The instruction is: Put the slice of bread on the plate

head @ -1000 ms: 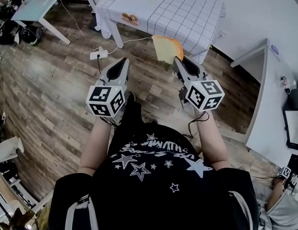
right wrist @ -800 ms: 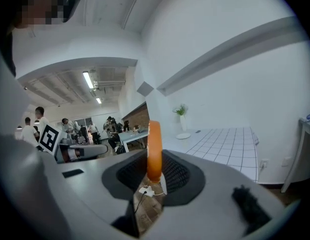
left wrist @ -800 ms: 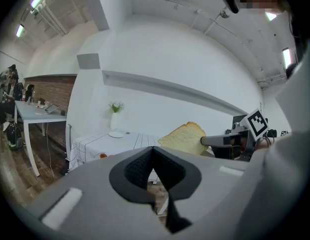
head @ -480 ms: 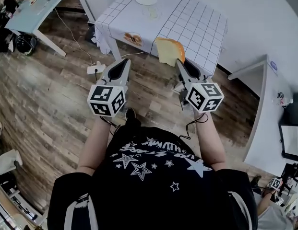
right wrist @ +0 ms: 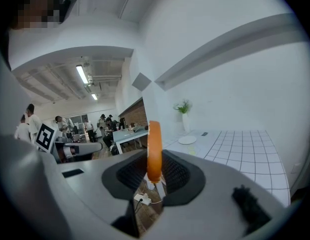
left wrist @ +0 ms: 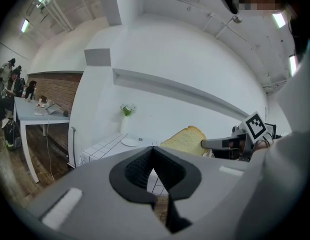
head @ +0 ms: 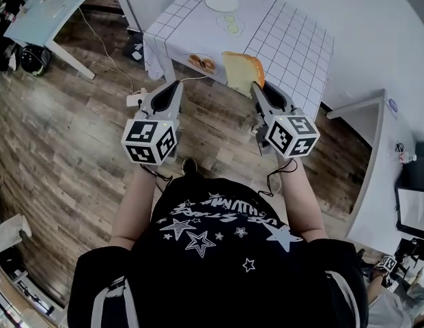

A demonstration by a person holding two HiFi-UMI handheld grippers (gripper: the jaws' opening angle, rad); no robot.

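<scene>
Edgewise between right tongs [head: 255, 89], bread slice [head: 240, 71].

Black T-shirt [head: 218, 251] with white stars; grey left gripper [head: 176, 85] and right gripper [head: 255, 87], black-and-white marker cubes [head: 150, 142] behind the jaws, black cables [head: 275, 175].

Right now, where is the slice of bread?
In the head view the bread is right of centre, held on edge in the right tongs, in the air by the near edge of the checked table. The plate lies at its far side.
</scene>
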